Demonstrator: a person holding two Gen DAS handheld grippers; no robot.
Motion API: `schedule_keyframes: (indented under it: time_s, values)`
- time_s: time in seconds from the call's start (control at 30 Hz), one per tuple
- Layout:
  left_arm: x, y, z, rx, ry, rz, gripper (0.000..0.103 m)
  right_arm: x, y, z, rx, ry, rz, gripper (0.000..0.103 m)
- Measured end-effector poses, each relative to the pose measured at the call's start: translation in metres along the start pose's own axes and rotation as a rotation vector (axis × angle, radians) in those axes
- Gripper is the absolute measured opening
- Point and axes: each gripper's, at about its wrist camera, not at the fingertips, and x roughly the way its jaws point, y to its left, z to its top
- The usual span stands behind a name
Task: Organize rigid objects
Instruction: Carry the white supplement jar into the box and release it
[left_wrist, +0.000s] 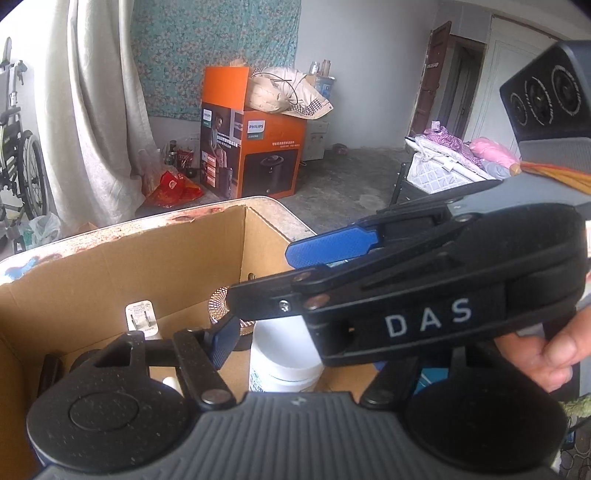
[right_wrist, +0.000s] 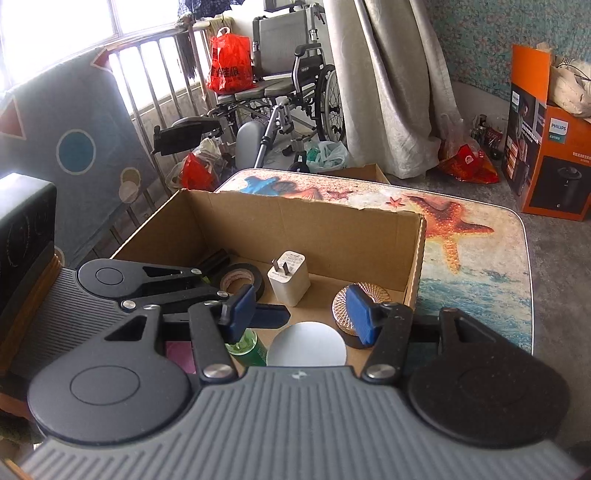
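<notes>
Hovering over the cardboard box (right_wrist: 306, 225) near the worktop's (right_wrist: 476, 266) left edge, I held my right gripper (right_wrist: 301, 314) and left gripper (right_wrist: 258, 312) with jaws open and empty above the white jar (right_wrist: 306, 343) and charger (right_wrist: 290, 277) inside.

I saw the cardboard box (right_wrist: 306, 225) on the table (right_wrist: 476, 254), mid-frame. In it, the tape roll (right_wrist: 242, 282) lay left of the charger (right_wrist: 289, 277), the jar (right_wrist: 308, 345) nearer, lower centre.
</notes>
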Motion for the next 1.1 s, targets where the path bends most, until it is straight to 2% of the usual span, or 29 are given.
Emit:
schedule_keyframes:
  time_s: [0.1, 0.17, 0.23, 0.3, 0.43, 0.57, 0.63, 0.73, 0.8, 0.97, 1.1]
  values:
    - [-0.02, -0.008, 0.003, 0.013, -0.043, 0.014, 0.081, -0.02, 0.001, 0.003, 0.026, -0.046, 0.001, 0.056]
    - [-0.038, -0.015, 0.006, 0.009, -0.072, 0.027, 0.096, -0.04, 0.003, 0.005, 0.058, -0.09, 0.006, 0.057]
    - [-0.061, -0.021, 0.006, -0.005, -0.118, 0.04, 0.102, -0.065, 0.007, 0.004, 0.096, -0.143, 0.02, 0.059]
    - [-0.082, -0.026, 0.006, -0.019, -0.15, 0.069, 0.103, -0.091, 0.013, -0.001, 0.123, -0.199, 0.031, 0.063]
    - [-0.111, -0.03, 0.003, -0.09, -0.141, 0.19, 0.103, -0.134, 0.029, -0.017, 0.16, -0.291, 0.009, 0.078]
    - [-0.124, -0.034, -0.005, -0.128, -0.091, 0.363, 0.103, -0.159, 0.046, -0.04, 0.178, -0.344, -0.061, 0.091]
    - [-0.125, -0.033, -0.009, -0.136, -0.056, 0.429, 0.103, -0.164, 0.054, -0.054, 0.192, -0.349, -0.09, 0.099]
    - [-0.131, -0.029, -0.014, -0.17, -0.046, 0.494, 0.103, -0.163, 0.063, -0.067, 0.21, -0.328, -0.12, 0.101]
    - [-0.133, -0.028, -0.019, -0.17, -0.055, 0.511, 0.103, -0.155, 0.071, -0.077, 0.21, -0.301, -0.161, 0.101]
    - [-0.136, -0.028, -0.03, -0.113, -0.005, 0.512, 0.103, -0.134, 0.076, -0.089, 0.254, -0.237, -0.233, 0.101]
    - [-0.136, -0.025, -0.04, -0.179, -0.021, 0.518, 0.103, -0.122, 0.087, -0.095, 0.235, -0.199, -0.297, 0.101]
